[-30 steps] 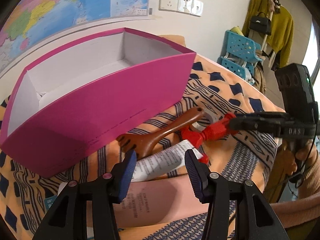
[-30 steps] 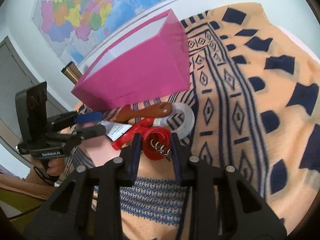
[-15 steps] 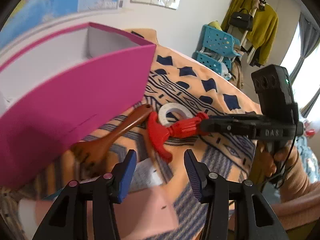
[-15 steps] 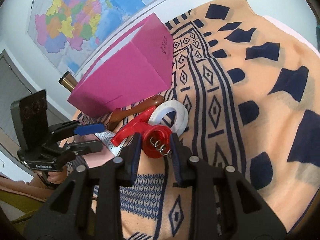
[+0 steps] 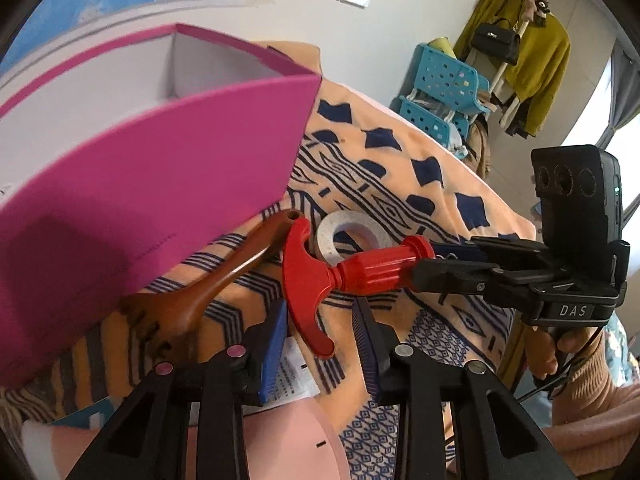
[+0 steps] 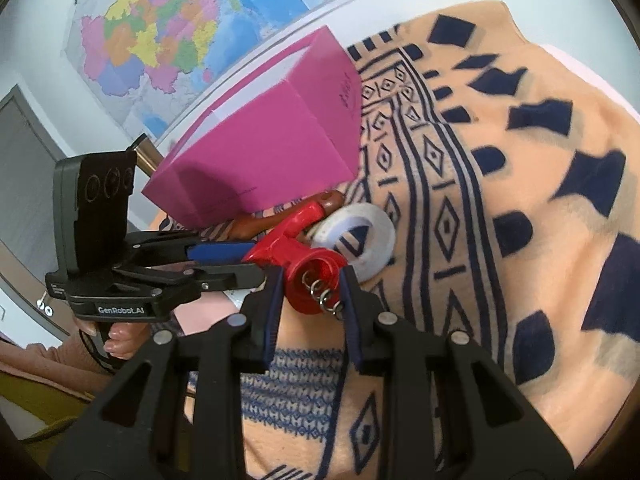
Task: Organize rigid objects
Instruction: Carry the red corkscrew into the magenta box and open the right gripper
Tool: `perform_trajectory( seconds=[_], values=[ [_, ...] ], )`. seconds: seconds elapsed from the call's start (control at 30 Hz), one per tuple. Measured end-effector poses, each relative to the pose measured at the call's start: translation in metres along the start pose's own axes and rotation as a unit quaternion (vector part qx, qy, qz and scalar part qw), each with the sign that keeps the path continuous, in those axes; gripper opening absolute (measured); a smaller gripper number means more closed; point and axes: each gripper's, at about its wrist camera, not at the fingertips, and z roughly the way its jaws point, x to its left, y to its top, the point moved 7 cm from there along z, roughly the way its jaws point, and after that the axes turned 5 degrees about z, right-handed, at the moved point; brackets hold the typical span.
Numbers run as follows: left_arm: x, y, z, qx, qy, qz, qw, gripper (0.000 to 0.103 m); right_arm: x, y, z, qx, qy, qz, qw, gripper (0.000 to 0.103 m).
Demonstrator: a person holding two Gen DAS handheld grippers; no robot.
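The red corkscrew (image 5: 352,276) is lifted just above the patterned cloth (image 6: 500,240), held level in front of the open pink box (image 5: 152,200). The right gripper (image 6: 312,288) is clamped on its round barrel end, both pads pressing the red plastic, with the metal spiral showing between the fingers. Its T-shaped handle points toward the left gripper (image 5: 320,336), and the lower tip of that handle sits between the left gripper's blue pads (image 5: 276,344). Those jaws have just been closing in on it, but a gap shows on either side of the tip, so they are not gripping it.

Just behind the corkscrew, a white roll of tape (image 5: 352,236) lies flat on the cloth. Beside it a brown wooden spoon-like tool (image 5: 208,296) lies at a slant, its handle end near the corner of the box and touching or almost touching the corkscrew's handle. Under the left gripper lie a pale pink packet (image 5: 288,440) and a white printed label (image 5: 290,376).

The box stands on the cloth against the wall, its white inside showing. A coloured map (image 6: 168,32) hangs on the wall above it. A person's hand (image 6: 120,340) holds the left gripper's grip.
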Motion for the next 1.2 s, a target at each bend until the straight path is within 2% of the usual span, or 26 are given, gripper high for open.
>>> perform_trajectory(
  seconds=[0.23,0.53,0.67,0.8,1.07,1.2],
  values=[
    [0.002,0.011,-0.052,-0.053,0.019,-0.007,0.9984,0.033,0.034,0.023,-0.012,-0.017,0.018,-0.061,0.998,0.03],
    [0.022,0.038,-0.115,-0.123,0.072,-0.015,0.9897,0.033,0.087,0.074,-0.019,-0.048,0.061,-0.15,0.986,0.03],
    [0.044,0.05,-0.119,-0.126,0.102,-0.032,0.9863,0.033,0.106,0.101,-0.004,-0.05,0.067,-0.182,0.98,0.03],
    [0.067,0.057,-0.11,-0.116,0.1,-0.063,0.9862,0.033,0.113,0.121,0.019,-0.035,0.066,-0.198,0.977,0.03],
    [0.095,0.064,-0.082,-0.083,0.109,-0.083,0.9871,0.033,0.1,0.138,0.059,0.006,0.057,-0.19,0.98,0.031],
    [0.095,0.065,-0.072,-0.071,0.105,-0.08,0.9886,0.033,0.088,0.138,0.077,0.03,0.035,-0.184,0.982,0.031]
  ],
)
